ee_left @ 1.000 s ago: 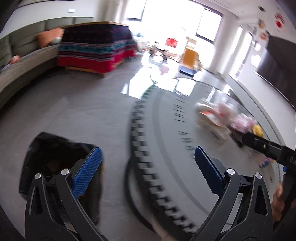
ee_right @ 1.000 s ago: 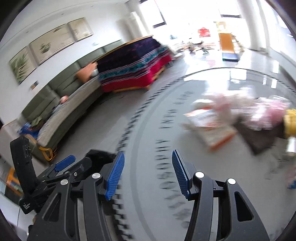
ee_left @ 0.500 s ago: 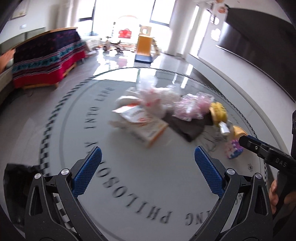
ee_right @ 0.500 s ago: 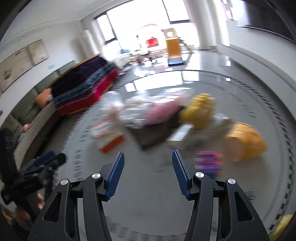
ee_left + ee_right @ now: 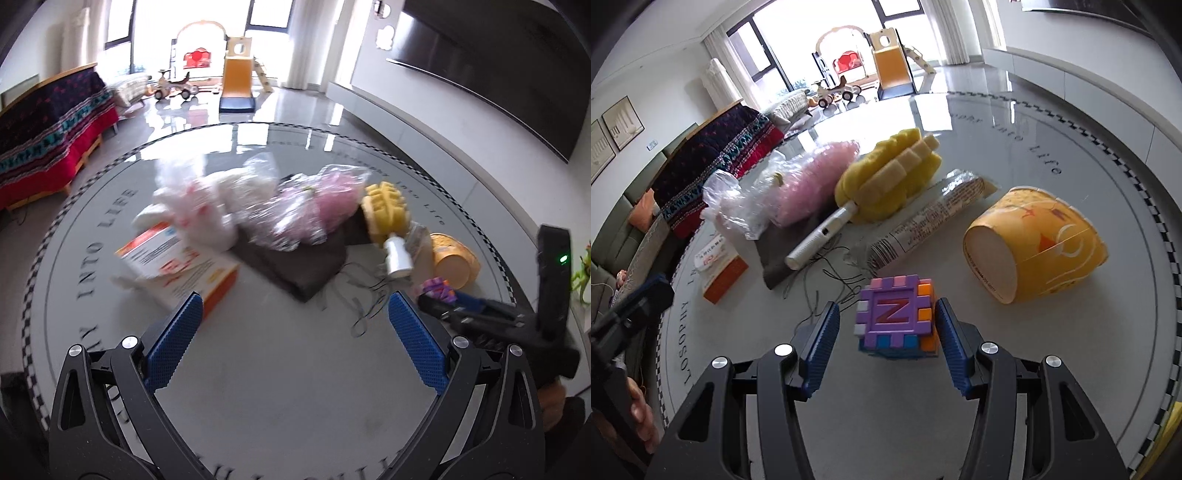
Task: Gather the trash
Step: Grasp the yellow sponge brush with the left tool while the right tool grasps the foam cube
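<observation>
Currently the right gripper [image 5: 886, 334] is closing, with the cube [image 5: 897, 317] between its jaws. The right pad appears to touch the cube's orange face; the left pad stands apart from it, so no grip is formed yet. The left gripper [image 5: 295, 341] is wide open and holds nothing; the box [image 5: 177, 266] lies just ahead of its left finger.

Risks, as judged:
- One-sided contact may push the cube sideways over the glossy table [image 5: 886, 424] and out of the jaws.
- The cube looks built of interlocking foam tiles; hard squeeze may deform it or pop a tile loose.
- Thin black thread [image 5: 827, 273] lies just ahead of the left finger and may snag.

Materials and shapes:
- Cube: purple, toothed edges, letter Z on the near face.
- Cup [image 5: 1034, 243], ahead and right: yellow paper, on its side, base towards the gripper.
- Sponge brush [image 5: 886, 181], ahead: yellow foam, white tubular handle.
- Wrapper [image 5: 927, 218]: clear printed film, crinkled.
- Bags [image 5: 768, 199], ahead and left: thin clear plastic, pink contents.
</observation>
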Tool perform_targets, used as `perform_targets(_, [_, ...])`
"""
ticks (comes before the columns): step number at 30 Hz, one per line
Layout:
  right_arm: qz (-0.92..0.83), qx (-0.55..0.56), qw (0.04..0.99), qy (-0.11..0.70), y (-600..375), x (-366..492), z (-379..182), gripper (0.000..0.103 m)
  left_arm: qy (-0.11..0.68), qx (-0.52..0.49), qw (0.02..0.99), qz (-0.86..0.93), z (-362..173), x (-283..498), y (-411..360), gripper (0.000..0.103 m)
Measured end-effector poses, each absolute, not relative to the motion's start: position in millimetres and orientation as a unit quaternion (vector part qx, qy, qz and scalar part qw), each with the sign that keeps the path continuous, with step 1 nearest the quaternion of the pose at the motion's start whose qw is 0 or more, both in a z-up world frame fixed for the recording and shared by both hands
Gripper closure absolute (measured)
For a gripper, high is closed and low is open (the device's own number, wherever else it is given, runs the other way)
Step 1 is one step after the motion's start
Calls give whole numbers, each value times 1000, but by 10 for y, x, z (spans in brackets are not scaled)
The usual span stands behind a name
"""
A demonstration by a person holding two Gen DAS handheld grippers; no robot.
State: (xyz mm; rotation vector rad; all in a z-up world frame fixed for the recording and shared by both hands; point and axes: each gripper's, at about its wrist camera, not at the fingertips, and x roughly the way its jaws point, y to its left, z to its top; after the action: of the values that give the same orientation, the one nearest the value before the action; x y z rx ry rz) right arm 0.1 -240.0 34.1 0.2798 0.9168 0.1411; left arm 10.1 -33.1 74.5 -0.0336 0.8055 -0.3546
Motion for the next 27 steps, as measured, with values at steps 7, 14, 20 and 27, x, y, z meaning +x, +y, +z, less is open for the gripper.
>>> perform_targets(7, [95, 167, 888, 419, -2616, -236, 474, 59, 391, -1, 895, -213, 830, 342, -825, 6])
perform_targets(14, [124, 187, 879, 422, -2762, -384, 517, 59, 403, 3, 882, -245, 749, 645, -1352, 6])
perform_targets(20, [148, 193, 876, 417, -2757, -382, 516, 59, 414, 44, 875, -246, 618, 959, -1734, 6])
perform_targets(27, [156, 202, 873, 416, -2777, -339, 507, 59, 436, 82, 865, -235, 368, 1247, -1899, 33])
